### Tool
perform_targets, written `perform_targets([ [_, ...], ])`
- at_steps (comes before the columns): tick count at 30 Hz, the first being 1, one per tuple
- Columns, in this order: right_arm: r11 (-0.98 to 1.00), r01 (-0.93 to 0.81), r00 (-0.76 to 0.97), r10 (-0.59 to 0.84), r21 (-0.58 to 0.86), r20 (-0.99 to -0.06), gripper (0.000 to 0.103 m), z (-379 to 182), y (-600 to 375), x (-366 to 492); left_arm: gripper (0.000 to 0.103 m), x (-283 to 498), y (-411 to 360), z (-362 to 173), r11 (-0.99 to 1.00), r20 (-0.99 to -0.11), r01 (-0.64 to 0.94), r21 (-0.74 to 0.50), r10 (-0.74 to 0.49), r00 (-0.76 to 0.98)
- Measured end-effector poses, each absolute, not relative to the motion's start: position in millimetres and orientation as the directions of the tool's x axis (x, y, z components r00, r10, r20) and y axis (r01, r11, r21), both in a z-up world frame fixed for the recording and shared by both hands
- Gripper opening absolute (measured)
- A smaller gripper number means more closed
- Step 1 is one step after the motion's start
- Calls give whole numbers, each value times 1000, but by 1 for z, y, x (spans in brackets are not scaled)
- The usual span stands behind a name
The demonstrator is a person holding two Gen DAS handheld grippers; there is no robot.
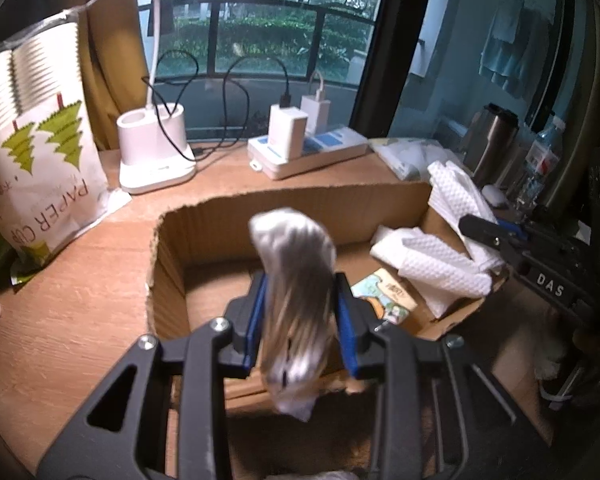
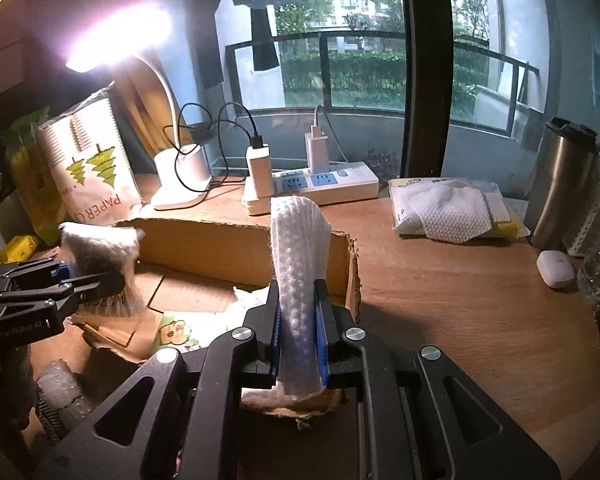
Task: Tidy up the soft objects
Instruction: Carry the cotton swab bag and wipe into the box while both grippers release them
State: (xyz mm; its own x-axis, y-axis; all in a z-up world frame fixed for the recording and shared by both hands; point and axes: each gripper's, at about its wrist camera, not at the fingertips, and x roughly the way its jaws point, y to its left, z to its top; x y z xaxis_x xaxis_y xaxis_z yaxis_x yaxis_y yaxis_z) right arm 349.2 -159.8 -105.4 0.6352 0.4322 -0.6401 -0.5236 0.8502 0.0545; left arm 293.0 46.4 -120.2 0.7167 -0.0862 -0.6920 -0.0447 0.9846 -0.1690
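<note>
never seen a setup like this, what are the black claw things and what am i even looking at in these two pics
Each black claw is a hand-held two-finger gripper with a camera looking along its fingers; there is no robot arm. One picture is from the left gripper, the other from the right gripper. Both are shut on soft white pieces: the left on a blurred white cloth, the right on a dimpled paper towel. Both hang over an open cardboard box on a wooden desk. Around it are a paper cup bag, a power strip, a steel mug and a tissue pack.
</note>
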Motion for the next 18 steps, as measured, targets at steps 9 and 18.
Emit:
perform_targets([
  [9, 859, -511, 620, 397, 36, -677, 15, -121, -153, 358, 34, 295, 48, -124, 983, -704, -53, -178, -89, 705],
  [18, 862, -506, 613, 384, 31, -691, 35, -119, -146, 355, 55, 289, 49, -114, 982, -684, -60, -179, -81, 725],
])
